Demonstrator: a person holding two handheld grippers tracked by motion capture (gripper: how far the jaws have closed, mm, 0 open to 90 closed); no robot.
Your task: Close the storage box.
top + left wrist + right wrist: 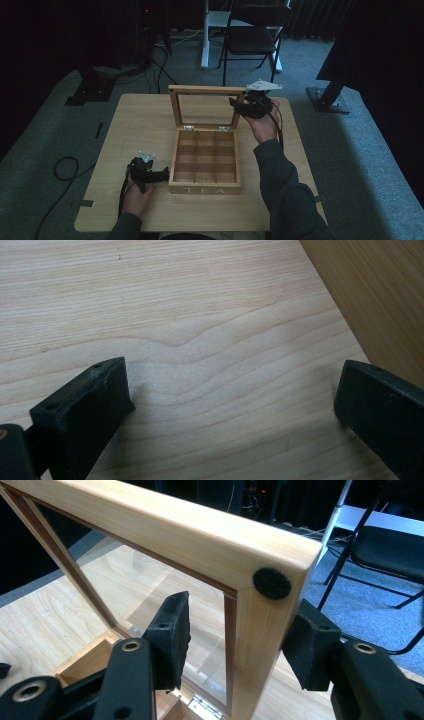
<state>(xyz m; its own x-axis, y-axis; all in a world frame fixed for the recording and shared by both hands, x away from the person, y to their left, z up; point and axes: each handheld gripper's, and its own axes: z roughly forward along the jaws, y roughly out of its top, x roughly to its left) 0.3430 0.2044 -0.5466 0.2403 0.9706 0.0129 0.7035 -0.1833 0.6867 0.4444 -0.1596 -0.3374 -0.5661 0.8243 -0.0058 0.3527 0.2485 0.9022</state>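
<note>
At the centre of the counter [125, 120] stands the wooden tea box [205, 186], its glass-paned lid [165, 535] raised upright. The right gripper [240, 640] straddles the lid's side rail near the top corner; a slight gap shows at the pads. The left gripper [232, 410] rests spread on the counter beside the box's left wall.
</note>
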